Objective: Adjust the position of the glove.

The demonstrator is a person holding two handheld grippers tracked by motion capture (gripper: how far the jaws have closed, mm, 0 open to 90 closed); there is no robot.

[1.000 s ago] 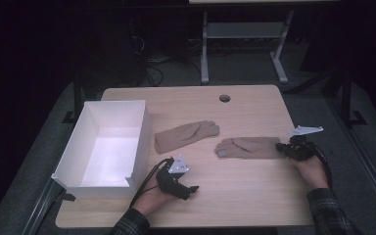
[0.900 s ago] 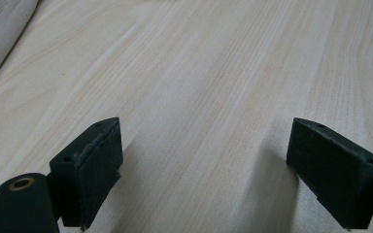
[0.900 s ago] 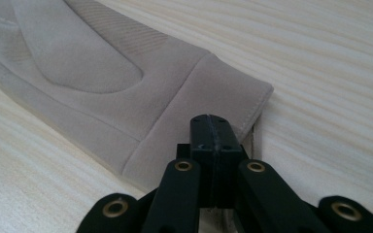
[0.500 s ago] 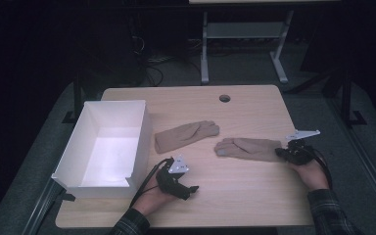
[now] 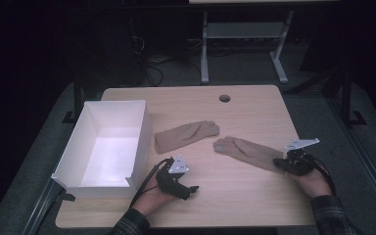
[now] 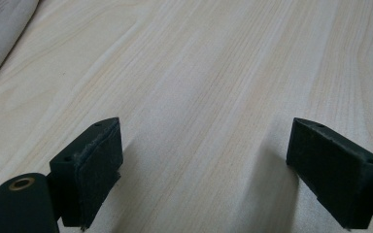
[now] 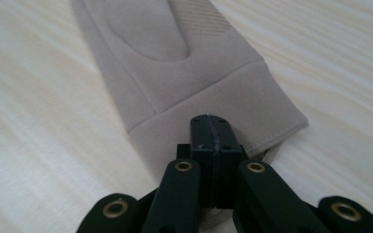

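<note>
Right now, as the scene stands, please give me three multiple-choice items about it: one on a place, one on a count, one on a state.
1. Where on the table is the white box?
A. at its left edge
B. at its right edge
C. in its middle

2. How many gloves lie on the table?
A. one
B. two
C. three

3. How do the right gripper's jaws stand?
A. wide open over bare wood
B. shut on the cuff of a glove
C. shut on the box's rim

Answers:
1 A: the high view shows the box along the left edge.
2 B: the left glove and the right glove.
3 B: the right gripper pinches the right glove's cuff.
</note>
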